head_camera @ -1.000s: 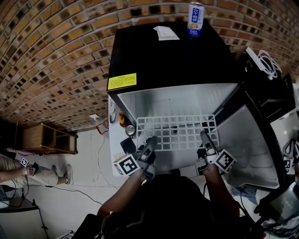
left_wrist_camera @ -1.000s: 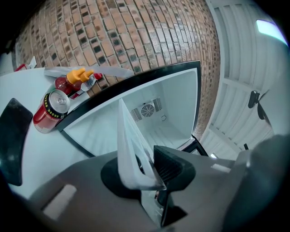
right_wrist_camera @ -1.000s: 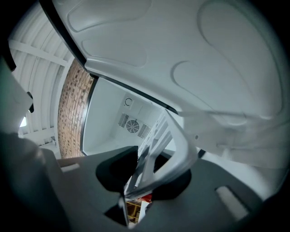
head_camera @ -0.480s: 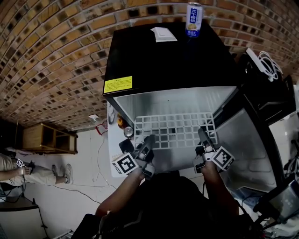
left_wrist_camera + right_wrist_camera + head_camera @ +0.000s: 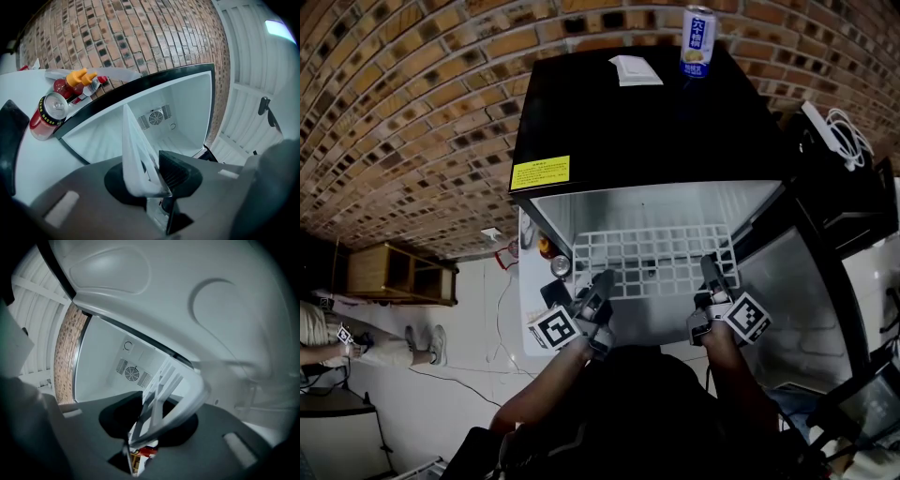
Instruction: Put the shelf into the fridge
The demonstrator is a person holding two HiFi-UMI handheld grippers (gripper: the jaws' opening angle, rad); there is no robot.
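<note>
A white wire-grid shelf (image 5: 652,262) is held level in front of the open black fridge (image 5: 637,122), with its far edge inside the white cavity (image 5: 647,206). My left gripper (image 5: 603,283) is shut on the shelf's near left edge, and my right gripper (image 5: 710,272) is shut on its near right edge. In the left gripper view the shelf (image 5: 136,154) stands edge-on between the jaws of the left gripper (image 5: 150,176), and the fridge's rear fan vent (image 5: 156,116) lies beyond. The right gripper view shows the shelf (image 5: 164,387) in the right gripper (image 5: 150,416), pointing into the cavity (image 5: 131,372).
The fridge door (image 5: 802,281) stands open at the right. A drink can (image 5: 697,42) and a paper (image 5: 636,68) sit on the fridge top. Left of the fridge, a white surface (image 5: 33,159) carries a red can (image 5: 47,115) and bottles (image 5: 77,79). A person's legs (image 5: 356,342) show at far left.
The right gripper has edged slightly toward the fridge with the shelf. Both grips on the shelf are unchanged, and the left gripper has hardly moved.
</note>
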